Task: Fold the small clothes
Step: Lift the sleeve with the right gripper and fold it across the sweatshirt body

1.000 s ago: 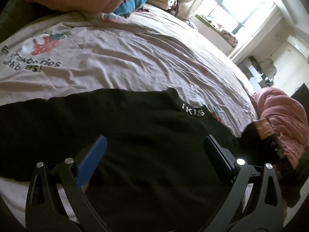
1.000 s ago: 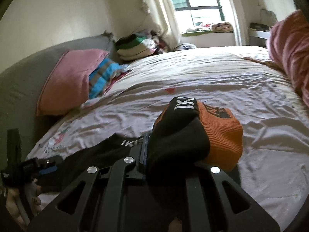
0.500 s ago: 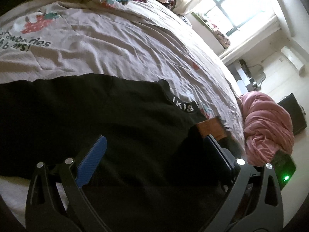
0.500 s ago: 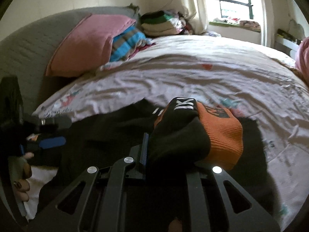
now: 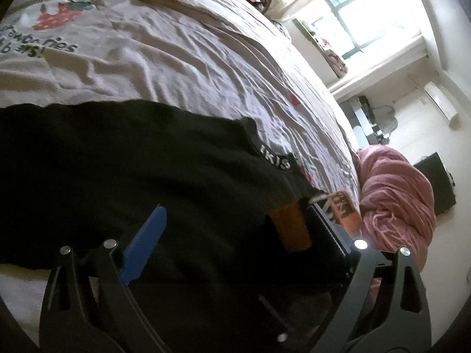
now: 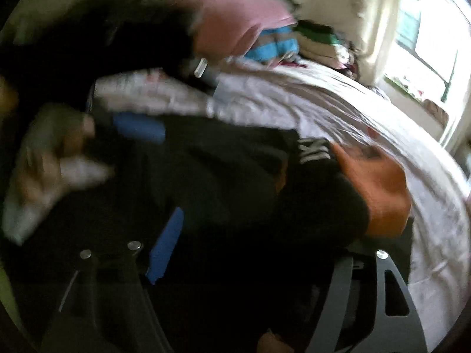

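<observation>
garment: black top (image 5: 132, 170) with orange ribbed cuff (image 6: 379, 191) and white-lettered neckband (image 5: 275, 160) | pose: spread flat on the bed in front of me, sleeve folded inward over the body | cuff: lying near the neckband

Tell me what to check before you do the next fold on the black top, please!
1. Black top lying on the bed sheet: ok.
2. Orange cuff folded over onto the top: ok.
3. Right gripper letting go, opening, fingers apart: ok.
4. Left gripper open over the top, closing slightly: ok.
5. Top smooth, no wrinkles: cannot tell, too dark and blurred.
6. Fold edges lined up: cannot tell.
</observation>
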`<state>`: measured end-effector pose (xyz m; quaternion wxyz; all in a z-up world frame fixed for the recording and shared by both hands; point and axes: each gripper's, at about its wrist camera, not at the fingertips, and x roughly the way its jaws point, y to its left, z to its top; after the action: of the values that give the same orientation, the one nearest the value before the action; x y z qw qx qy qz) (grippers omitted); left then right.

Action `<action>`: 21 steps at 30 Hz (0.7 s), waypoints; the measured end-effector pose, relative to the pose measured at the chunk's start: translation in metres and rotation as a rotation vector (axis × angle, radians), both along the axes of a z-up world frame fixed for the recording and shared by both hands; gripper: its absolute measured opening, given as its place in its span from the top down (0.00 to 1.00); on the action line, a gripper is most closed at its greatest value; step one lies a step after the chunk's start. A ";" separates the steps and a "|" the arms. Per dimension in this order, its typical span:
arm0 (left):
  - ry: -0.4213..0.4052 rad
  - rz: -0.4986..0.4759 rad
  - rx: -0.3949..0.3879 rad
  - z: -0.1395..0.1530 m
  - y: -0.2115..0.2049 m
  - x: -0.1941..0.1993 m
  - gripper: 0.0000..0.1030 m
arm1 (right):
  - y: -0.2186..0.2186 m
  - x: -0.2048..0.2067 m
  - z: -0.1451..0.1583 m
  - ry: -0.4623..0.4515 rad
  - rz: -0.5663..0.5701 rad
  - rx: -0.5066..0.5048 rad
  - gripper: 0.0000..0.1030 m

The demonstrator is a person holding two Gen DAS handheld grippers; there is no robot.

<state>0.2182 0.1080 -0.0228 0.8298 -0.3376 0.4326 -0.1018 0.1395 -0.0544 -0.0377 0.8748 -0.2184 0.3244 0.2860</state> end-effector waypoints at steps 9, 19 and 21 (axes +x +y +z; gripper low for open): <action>0.032 -0.029 0.034 -0.004 -0.007 -0.002 0.15 | -0.017 -0.034 -0.005 -0.051 0.032 -0.063 0.13; 0.065 -0.093 0.043 -0.016 -0.033 -0.011 0.15 | -0.074 0.003 0.003 0.207 -0.099 0.242 0.11; 0.053 -0.075 0.048 -0.012 -0.027 -0.013 0.15 | -0.079 0.023 -0.006 0.335 -0.152 0.352 0.16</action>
<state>0.2052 0.0809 -0.0347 0.8214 -0.3037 0.4693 -0.1132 0.1627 -0.1338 -0.0441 0.8523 0.0126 0.4258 0.3035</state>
